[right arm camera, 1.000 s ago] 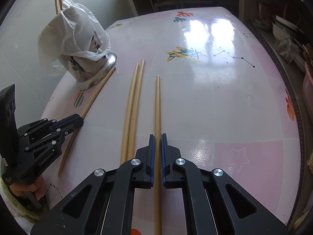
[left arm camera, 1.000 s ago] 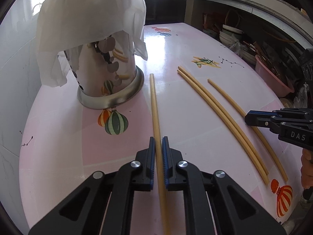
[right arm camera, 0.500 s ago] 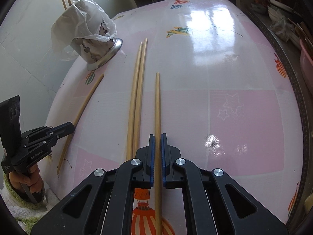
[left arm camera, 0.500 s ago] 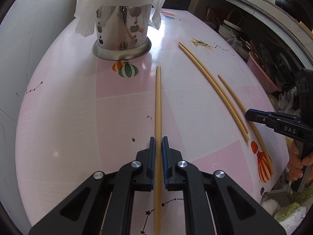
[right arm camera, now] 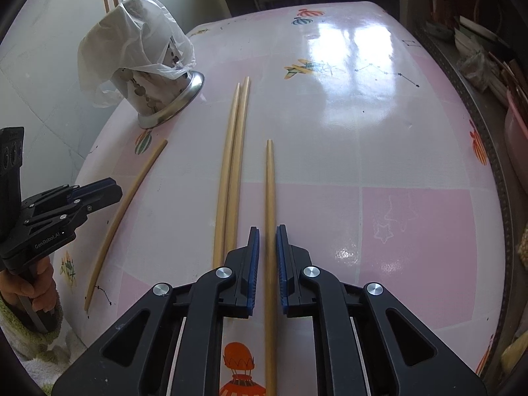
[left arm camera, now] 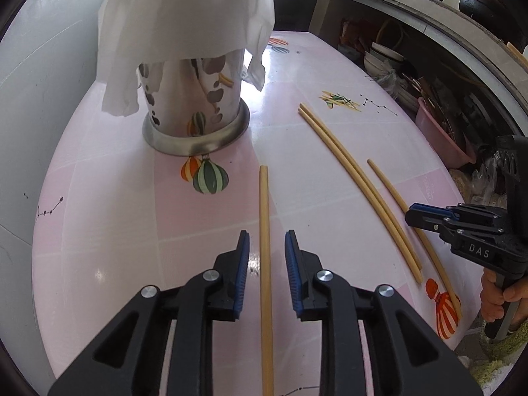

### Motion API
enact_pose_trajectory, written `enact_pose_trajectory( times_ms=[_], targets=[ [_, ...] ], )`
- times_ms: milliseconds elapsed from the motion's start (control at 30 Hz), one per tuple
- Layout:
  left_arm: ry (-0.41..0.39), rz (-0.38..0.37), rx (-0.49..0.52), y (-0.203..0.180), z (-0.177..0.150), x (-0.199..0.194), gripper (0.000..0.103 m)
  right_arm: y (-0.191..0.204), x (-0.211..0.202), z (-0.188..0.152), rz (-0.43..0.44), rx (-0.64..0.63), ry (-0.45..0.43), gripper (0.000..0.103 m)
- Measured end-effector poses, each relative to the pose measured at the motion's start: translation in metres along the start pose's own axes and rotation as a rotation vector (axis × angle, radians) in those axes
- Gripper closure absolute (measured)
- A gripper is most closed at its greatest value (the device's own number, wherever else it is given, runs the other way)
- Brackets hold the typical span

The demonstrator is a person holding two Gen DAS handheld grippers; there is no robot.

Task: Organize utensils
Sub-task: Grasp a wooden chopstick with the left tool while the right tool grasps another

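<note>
Chopsticks lie scattered on the pink desk (left arm camera: 115,217), four in all. In the left wrist view, one chopstick (left arm camera: 265,231) runs straight between the jaws of the left gripper (left arm camera: 266,260), which stand well apart with clear gaps either side, touching nothing. A pair of chopsticks (left arm camera: 356,178) lies side by side to the right, and a fourth chopstick (left arm camera: 392,194) beyond them passes under the right gripper (left arm camera: 429,213). The steel utensil holder (left arm camera: 194,112), draped with a white plastic bag (left arm camera: 184,23), stands ahead to the left, near the first stick's far end.

In the right wrist view, the fourth chopstick (right arm camera: 270,204) sits between the jaws of the right gripper (right arm camera: 268,264); they are parted only slightly, with thin gaps on both sides, so I judge it not clamped. The pair (right arm camera: 232,151) lies just left, the left gripper (right arm camera: 99,191) farther left over its stick (right arm camera: 128,198).

These sticks look light, stiff and smooth, likely to roll or slip on the glossy top. Taking hold near the thick end, pads square across it, seems safest, given the holder's covered mouth.
</note>
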State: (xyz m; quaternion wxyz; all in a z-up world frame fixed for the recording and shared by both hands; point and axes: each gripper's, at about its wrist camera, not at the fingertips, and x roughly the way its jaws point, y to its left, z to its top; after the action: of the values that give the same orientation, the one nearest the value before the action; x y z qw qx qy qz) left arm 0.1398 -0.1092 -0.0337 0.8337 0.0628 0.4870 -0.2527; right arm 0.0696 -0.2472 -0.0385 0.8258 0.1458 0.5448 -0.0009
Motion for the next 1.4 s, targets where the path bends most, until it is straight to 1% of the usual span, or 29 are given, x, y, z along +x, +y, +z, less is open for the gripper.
enact_pose_trajectory(
  times_ms=[100,333,500,567,633,733,1200,1400],
  targets=[
    [-0.006,0.007,0.024,-0.004,0.009,0.008,0.082,-0.001,0.002,0.003,0.003,0.003,-0.002,0.092],
    [0.014,0.062,0.078,-0.012,0.022,0.031,0.082,-0.007,0.001,0.004,0.019,0.018,-0.010,0.092],
    [0.010,0.082,0.085,-0.014,0.028,0.038,0.082,-0.010,-0.003,0.002,0.033,0.024,-0.017,0.092],
    [0.005,0.089,0.085,-0.013,0.028,0.038,0.086,-0.012,-0.004,0.001,0.037,0.028,-0.018,0.092],
    [0.002,0.099,0.086,-0.014,0.028,0.039,0.093,-0.013,-0.004,0.001,0.041,0.030,-0.018,0.092],
    [-0.002,0.094,0.071,-0.011,0.029,0.039,0.096,-0.013,-0.004,0.002,0.040,0.027,-0.019,0.091],
    [-0.007,0.084,0.060,-0.009,0.026,0.037,0.096,-0.006,0.006,0.021,0.004,-0.020,-0.027,0.090],
    [-0.009,0.086,0.061,-0.010,0.026,0.036,0.096,0.007,0.013,0.029,-0.042,-0.080,-0.037,0.090]
  ],
)
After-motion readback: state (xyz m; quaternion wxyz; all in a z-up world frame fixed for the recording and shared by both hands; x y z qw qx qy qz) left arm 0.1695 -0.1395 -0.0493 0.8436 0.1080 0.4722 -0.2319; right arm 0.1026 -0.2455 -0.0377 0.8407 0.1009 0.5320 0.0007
